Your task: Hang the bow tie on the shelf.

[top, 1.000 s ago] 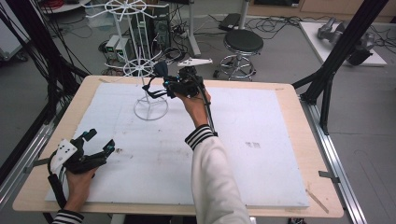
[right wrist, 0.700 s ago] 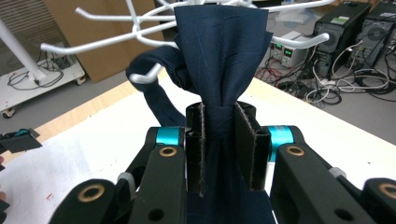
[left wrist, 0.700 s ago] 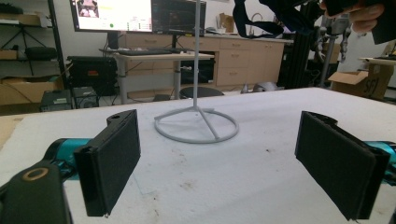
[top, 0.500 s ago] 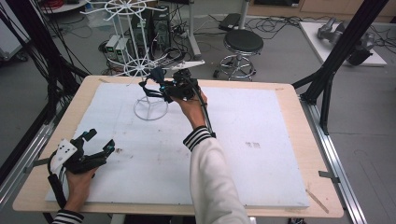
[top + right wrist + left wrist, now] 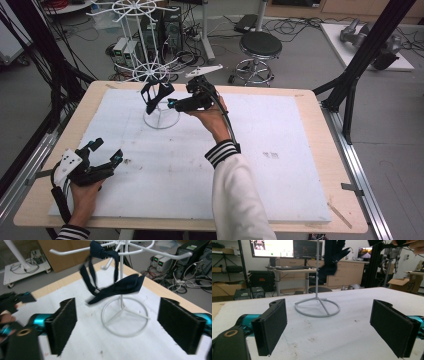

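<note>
**Evidently: bow tie hung on rack, right gripper released**

Evidently the dark navy fabric bow tie (image 5: 117,286) hangs by its strap from one hooked arm of the white wire display rack (image 5: 122,302), above the rack's round ring base and clear of the table. The strap is looped over the hook, so the tie's weight is carried by the rack alone. The tie is soft, matte cloth and appears blurred, which suggests it is swinging.

The right gripper (image 5: 172,102) is held level just beside the tie. Its jaws have just been opening and now stand wide apart, with nothing between the black foam-faced pads (image 5: 63,323); the tie sits beyond them.

The left gripper (image 5: 97,160) rests low at the near left of the white foam-board table cover (image 5: 280,175), well apart from the rack, jaws spread and empty, presumably parked as not needed.

The rack is thin, rigid, painted wire; the cover is scuffed and marked.
</note>
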`<state>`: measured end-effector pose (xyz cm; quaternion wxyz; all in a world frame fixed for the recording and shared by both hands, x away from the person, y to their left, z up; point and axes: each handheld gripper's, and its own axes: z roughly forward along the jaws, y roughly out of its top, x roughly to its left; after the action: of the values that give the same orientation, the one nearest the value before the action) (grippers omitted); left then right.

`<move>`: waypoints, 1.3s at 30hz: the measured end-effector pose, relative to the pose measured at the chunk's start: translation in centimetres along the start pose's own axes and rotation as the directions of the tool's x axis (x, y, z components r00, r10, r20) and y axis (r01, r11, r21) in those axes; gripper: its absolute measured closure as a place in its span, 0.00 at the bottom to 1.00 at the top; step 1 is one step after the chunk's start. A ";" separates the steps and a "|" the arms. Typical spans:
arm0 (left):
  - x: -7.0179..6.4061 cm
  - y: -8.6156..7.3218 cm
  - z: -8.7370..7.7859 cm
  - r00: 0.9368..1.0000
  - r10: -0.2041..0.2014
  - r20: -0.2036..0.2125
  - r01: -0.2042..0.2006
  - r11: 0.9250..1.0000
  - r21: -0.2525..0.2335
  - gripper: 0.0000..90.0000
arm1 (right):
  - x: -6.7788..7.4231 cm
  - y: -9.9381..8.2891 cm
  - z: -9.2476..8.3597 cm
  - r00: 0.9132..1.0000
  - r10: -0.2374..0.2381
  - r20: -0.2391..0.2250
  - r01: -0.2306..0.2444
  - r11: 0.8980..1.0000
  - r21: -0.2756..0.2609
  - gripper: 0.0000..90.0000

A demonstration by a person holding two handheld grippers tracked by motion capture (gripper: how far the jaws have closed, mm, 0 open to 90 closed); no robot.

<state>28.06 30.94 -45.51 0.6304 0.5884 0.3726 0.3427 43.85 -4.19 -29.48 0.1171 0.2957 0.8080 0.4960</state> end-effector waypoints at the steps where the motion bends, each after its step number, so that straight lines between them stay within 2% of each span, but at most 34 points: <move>1: 0.1 0.0 0.0 1.000 -0.010 -0.001 0.010 1.000 -0.004 0.16 | 0.1 0.0 -0.5 1.000 -0.005 0.002 0.004 1.000 0.007 0.15; 2: 0.1 0.0 0.0 1.000 -0.015 -0.001 0.015 1.000 -0.005 0.16 | 0.3 -0.2 -1.2 1.000 -0.013 0.004 0.013 1.000 0.006 0.15; 4: 0.1 0.0 0.0 1.000 -0.012 0.000 0.012 1.000 -0.003 0.16 | 0.6 -1.0 -2.9 0.999 -0.043 0.025 0.044 0.998 -0.054 0.16; 7: 0.0 0.0 0.0 1.000 -0.002 0.001 0.002 1.000 0.002 0.16 | 0.9 -2.6 -6.1 0.998 -0.047 0.044 0.051 0.994 -0.095 0.16; 10: 0.0 0.0 0.0 1.000 0.001 0.001 -0.001 1.000 -0.001 0.16 | 1.3 -4.5 -9.1 0.995 -0.053 0.090 0.064 0.990 -0.126 0.16; 13: -0.1 0.0 0.0 1.000 0.006 0.002 -0.006 1.000 -0.003 0.16 | 1.5 -7.2 -12.4 0.990 -0.032 0.139 0.055 0.985 -0.165 0.16; 17: -0.2 0.0 0.0 1.000 0.017 -0.001 -0.017 1.000 0.003 0.16 | 1.4 -11.5 -16.3 0.985 0.015 0.174 0.022 0.978 -0.207 0.16; 21: -0.2 0.0 0.0 1.000 0.020 -0.001 -0.020 1.000 0.000 0.16 | 1.6 -15.3 -18.6 0.978 0.042 0.203 0.010 0.969 -0.248 0.16; 25: -0.3 0.0 -0.1 1.000 0.024 -0.003 -0.024 1.000 -0.005 0.16 | 1.8 -19.1 -19.7 0.967 0.034 0.252 0.047 0.950 -0.310 0.15; 26: -0.3 0.0 -0.1 1.000 0.030 -0.004 -0.030 1.000 -0.007 0.16 | 1.8 -20.2 -19.7 0.962 0.027 0.271 0.068 0.939 -0.336 0.14; 28: -0.4 0.0 -0.1 0.999 0.035 -0.004 -0.035 0.999 -0.009 0.16 | 1.7 -21.5 -19.7 0.958 0.026 0.286 0.078 0.934 -0.348 0.14; 30: -0.4 -0.1 -0.1 0.999 0.044 -0.005 -0.044 0.999 -0.009 0.16 | 1.5 -22.8 -19.4 0.952 0.045 0.303 0.072 0.929 -0.364 0.14; 34: -0.5 -0.1 -0.1 0.999 0.049 -0.004 -0.049 0.999 -0.014 0.16 | 0.7 -24.6 -18.5 0.937 0.087 0.337 0.062 0.911 -0.407 0.14; 37: -0.5 -0.1 -0.2 0.999 0.051 -0.006 -0.051 0.999 -0.016 0.16 | 0.4 -25.6 -17.7 0.934 0.118 0.337 0.042 0.900 -0.434 0.14; 39: -0.6 -0.1 -0.2 0.999 0.052 -0.004 -0.052 0.998 -0.019 0.16 | 0.2 -26.3 -17.1 0.937 0.135 0.322 0.020 0.900 -0.436 0.14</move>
<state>27.65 30.52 -45.58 0.6263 0.5911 0.3551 0.3637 25.93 -25.28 -44.12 0.3041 0.3685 0.6354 0.6065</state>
